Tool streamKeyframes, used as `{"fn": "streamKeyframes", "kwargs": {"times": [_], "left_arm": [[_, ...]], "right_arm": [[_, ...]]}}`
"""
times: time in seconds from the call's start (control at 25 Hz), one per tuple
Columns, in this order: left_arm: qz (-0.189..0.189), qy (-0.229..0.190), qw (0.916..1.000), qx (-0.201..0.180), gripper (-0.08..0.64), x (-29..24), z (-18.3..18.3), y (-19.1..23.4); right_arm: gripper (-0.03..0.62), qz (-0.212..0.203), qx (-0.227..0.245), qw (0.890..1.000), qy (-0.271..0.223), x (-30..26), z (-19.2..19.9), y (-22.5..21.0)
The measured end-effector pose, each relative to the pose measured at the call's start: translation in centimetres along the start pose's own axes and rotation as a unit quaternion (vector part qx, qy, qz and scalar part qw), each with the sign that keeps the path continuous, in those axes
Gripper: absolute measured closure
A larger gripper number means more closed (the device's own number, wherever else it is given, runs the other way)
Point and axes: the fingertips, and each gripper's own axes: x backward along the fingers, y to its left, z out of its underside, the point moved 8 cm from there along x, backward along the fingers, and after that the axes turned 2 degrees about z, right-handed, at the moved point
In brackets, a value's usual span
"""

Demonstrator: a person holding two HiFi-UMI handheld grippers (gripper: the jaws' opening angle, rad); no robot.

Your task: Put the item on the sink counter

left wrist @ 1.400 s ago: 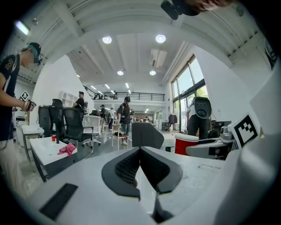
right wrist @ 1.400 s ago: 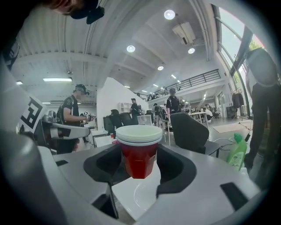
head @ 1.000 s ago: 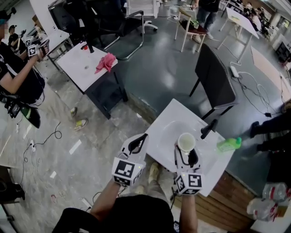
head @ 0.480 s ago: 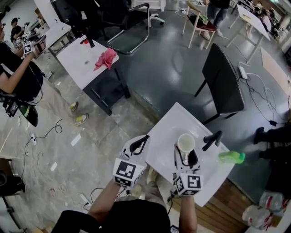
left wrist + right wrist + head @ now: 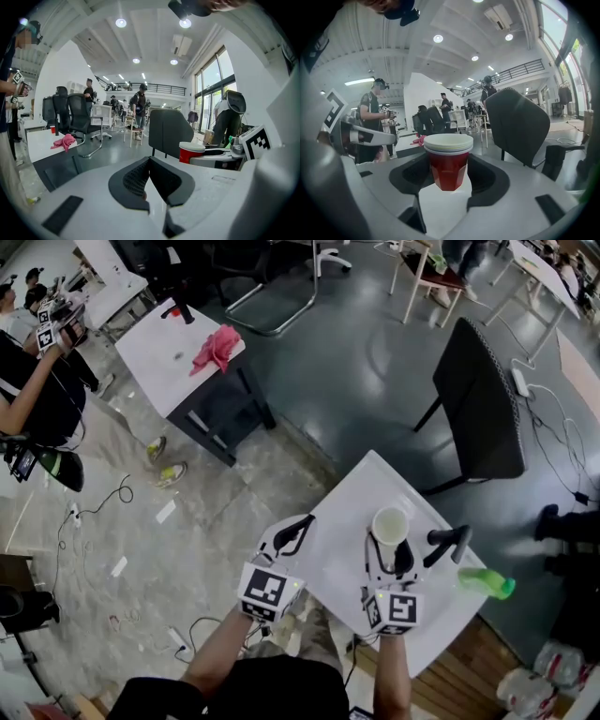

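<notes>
A red cup (image 5: 390, 524) with a white rim hangs upright over the white sink counter (image 5: 342, 512), near the basin's right side. My right gripper (image 5: 387, 545) is shut on the red cup (image 5: 449, 161), its dark pads against both sides of the cup's lower half, and the cup's base is off the surface. My left gripper (image 5: 296, 527) hovers over the counter's left edge, shut, with nothing between its pads. From the left gripper (image 5: 150, 161) view, the red cup (image 5: 191, 152) shows at the right.
A black faucet (image 5: 448, 545) and a green bottle (image 5: 486, 582) are at the counter's right side. A black chair (image 5: 478, 409) stands behind it. Far left is a white table (image 5: 164, 357) with a pink cloth (image 5: 216, 346), and a person (image 5: 33, 395) holding grippers.
The head view has drifted, so the counter sits slightly lower and more to the right. Both grippers keep their places over it, and the cup stays in the right one.
</notes>
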Motion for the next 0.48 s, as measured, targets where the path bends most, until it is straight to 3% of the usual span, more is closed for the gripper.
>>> {"fn": "streamKeyframes", "kwargs": {"times": [0.48], "left_arm": [[-0.01,0.023,0.9995,0.02,0.558,-4.9,2.8,1.3]], "right_arm": [[0.339,-0.012,0.008,1.0,0.011,-5.5,3.2,-2.8]]}}
